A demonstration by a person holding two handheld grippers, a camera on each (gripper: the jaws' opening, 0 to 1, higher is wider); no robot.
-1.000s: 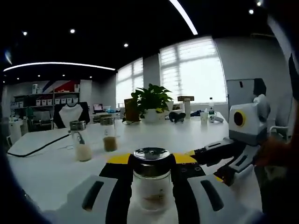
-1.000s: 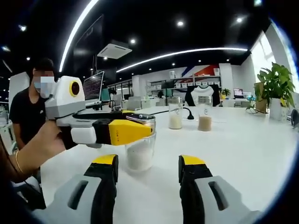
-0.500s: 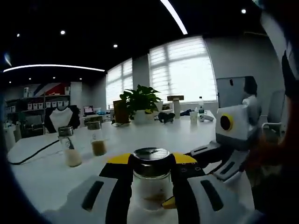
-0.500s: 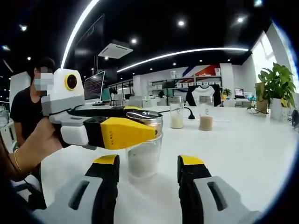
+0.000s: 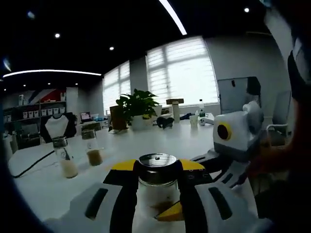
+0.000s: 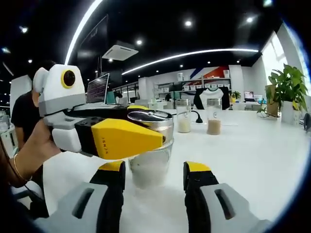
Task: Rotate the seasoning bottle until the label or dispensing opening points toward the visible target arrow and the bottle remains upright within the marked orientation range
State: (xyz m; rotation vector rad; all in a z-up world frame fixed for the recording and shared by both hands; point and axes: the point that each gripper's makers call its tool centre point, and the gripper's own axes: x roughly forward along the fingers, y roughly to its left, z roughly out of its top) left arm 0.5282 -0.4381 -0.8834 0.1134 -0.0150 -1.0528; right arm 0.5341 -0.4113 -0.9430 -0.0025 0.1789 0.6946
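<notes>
The seasoning bottle (image 5: 156,189) is a clear glass jar with a shiny metal lid and pale powder inside. It stands upright on the white table (image 5: 43,189). My left gripper (image 5: 156,180) is shut on its neck, just under the lid. In the right gripper view the same bottle (image 6: 151,162) sits close ahead, with the left gripper's yellow finger (image 6: 124,140) across its side. My right gripper (image 6: 153,170) is open, its yellow-tipped jaws standing on either side of the bottle's lower body. One right fingertip (image 5: 169,213) shows by the bottle's base.
Two other capped bottles (image 6: 182,117) (image 6: 213,118) stand further back on the table (image 6: 252,160), also seen as bottles (image 5: 65,159) (image 5: 93,148). A potted plant (image 6: 286,87) sits near the far edge. A black cable lies beyond them. A person (image 6: 26,109) sits behind at the left.
The right gripper has closed in on the bottle, which now looks larger between its jaws. The left gripper's view has swung, so the background slid left, and the right gripper's tip now shows at the bottle's base.
</notes>
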